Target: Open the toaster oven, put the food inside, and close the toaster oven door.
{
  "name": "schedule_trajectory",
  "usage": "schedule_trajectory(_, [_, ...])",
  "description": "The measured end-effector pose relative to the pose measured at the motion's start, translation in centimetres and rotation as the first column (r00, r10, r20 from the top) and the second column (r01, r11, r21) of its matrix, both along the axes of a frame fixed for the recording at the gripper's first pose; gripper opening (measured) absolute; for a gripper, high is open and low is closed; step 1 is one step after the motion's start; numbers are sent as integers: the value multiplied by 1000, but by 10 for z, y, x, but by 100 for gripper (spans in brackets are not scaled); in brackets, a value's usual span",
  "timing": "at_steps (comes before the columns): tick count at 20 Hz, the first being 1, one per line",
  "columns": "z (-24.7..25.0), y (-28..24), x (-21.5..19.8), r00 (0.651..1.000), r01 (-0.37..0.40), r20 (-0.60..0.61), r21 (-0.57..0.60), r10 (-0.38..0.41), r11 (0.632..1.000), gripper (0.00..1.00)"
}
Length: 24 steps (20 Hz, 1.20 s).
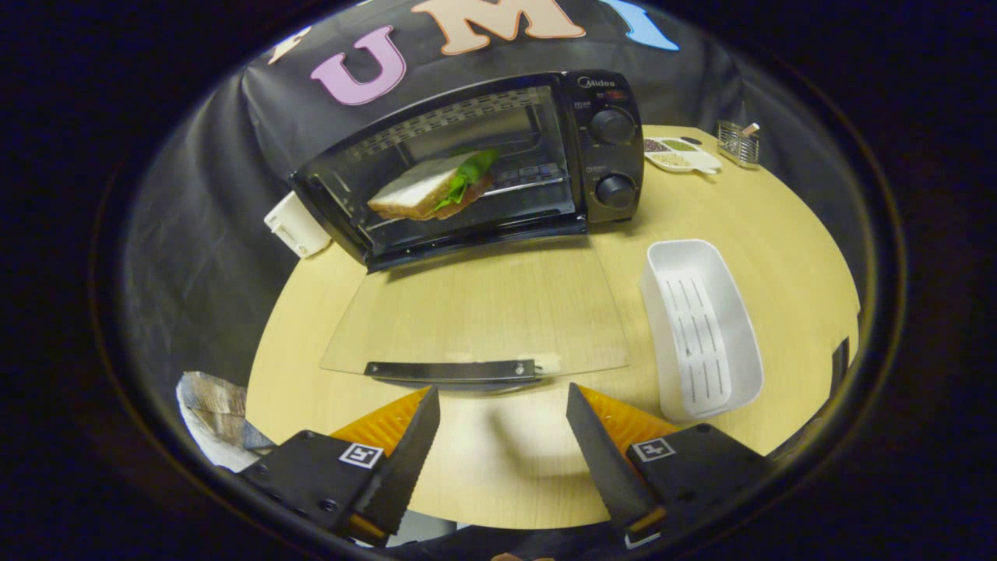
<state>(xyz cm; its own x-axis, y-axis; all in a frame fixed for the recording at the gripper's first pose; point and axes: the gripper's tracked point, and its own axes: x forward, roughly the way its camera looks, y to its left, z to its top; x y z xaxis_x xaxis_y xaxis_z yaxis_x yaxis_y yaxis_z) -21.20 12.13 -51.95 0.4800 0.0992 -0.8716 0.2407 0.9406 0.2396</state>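
Note:
A black toaster oven (600, 148) stands at the back of the round wooden table (779, 234). Its glass door (483, 312) lies folded down flat toward me, with the dark handle bar (452, 369) at its front edge. A sandwich (432, 187) with white bread and green lettuce rests on the rack inside the oven. My gripper (502, 397) is open, its fingers spread wide with nothing between them. The fingertips sit just short of the door handle, slightly above the table.
An empty white ribbed tray (701, 335) lies right of the open door. A small divided dish of seasonings (679, 153) and a wire holder (738, 142) sit at the back right. A white box (296, 226) stands left of the oven.

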Motion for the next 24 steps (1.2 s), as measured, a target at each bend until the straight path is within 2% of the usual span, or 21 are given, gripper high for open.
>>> schedule_trajectory(7, [33,-5,18,998,-1,69,2,1,1000,99])
schedule_trajectory(15, [100,-31,91,969,36,243,-3,-34,999,99])
schedule_trajectory(24, [137,-62,152,935,54,352,-18,-44,998,99])
